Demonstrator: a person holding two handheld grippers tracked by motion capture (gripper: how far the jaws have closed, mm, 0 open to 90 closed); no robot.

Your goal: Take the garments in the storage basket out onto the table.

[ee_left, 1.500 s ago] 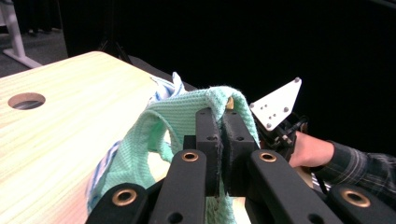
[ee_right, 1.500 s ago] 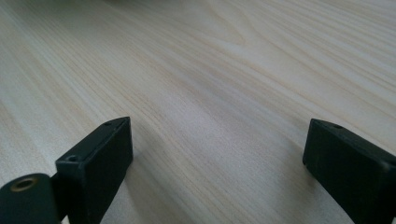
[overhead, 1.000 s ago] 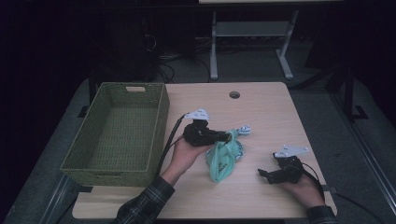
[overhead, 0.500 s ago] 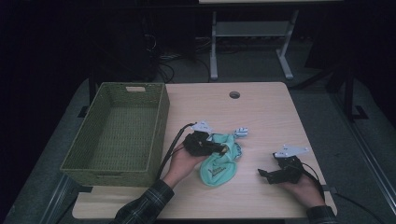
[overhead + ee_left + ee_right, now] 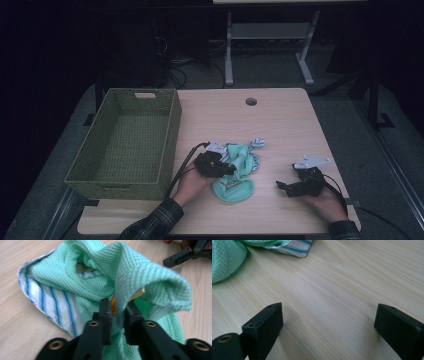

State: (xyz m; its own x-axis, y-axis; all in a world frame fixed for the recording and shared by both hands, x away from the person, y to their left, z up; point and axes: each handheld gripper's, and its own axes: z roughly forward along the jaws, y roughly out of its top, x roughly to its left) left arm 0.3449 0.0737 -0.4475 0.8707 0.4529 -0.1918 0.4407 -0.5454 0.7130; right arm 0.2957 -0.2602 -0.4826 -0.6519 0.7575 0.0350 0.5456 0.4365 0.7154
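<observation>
Left gripper [image 5: 117, 312] pinches a fold of the mint green cloth [image 5: 235, 170], jaws narrow with fabric between them; the cloth lies bunched on the table [image 5: 280, 120] just right of the green wicker basket [image 5: 127, 140], its blue-striped white edge [image 5: 53, 302] turned out. Right gripper [image 5: 280, 185] rests on the table right of the cloth, well apart from it, jaws wide and holding nothing
</observation>
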